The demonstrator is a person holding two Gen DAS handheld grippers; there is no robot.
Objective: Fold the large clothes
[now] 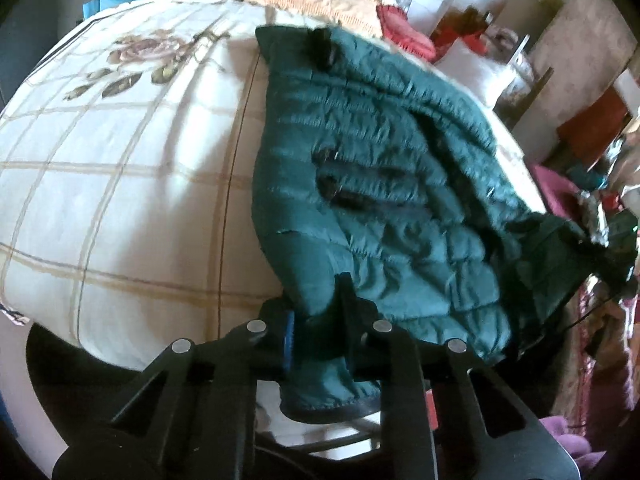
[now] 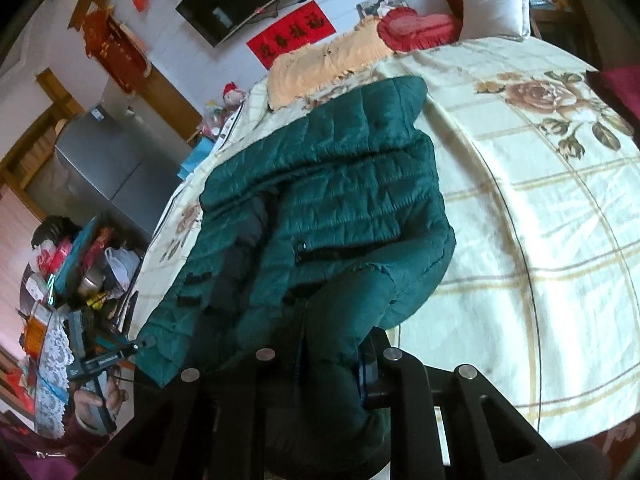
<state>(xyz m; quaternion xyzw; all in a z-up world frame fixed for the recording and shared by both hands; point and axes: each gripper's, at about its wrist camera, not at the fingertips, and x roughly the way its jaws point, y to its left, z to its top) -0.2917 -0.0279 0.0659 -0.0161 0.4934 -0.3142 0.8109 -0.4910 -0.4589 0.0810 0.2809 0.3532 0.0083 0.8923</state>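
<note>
Left tool, right tool both clamp green jacket hem; jacket spreads ahead over bed.

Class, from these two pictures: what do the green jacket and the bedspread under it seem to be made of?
Green jacket: probably thin synthetic shell over padding; slightly shiny, stitched into puffy quilted rows.
Bedspread: looks like matte woven cloth, maybe cotton; cream with printed tan checks and roses, lying in soft creases. Fibre cannot be confirmed.

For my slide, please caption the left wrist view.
Left tongs shut on the green quilted jacket's hem over the floral bedspread.
</note>
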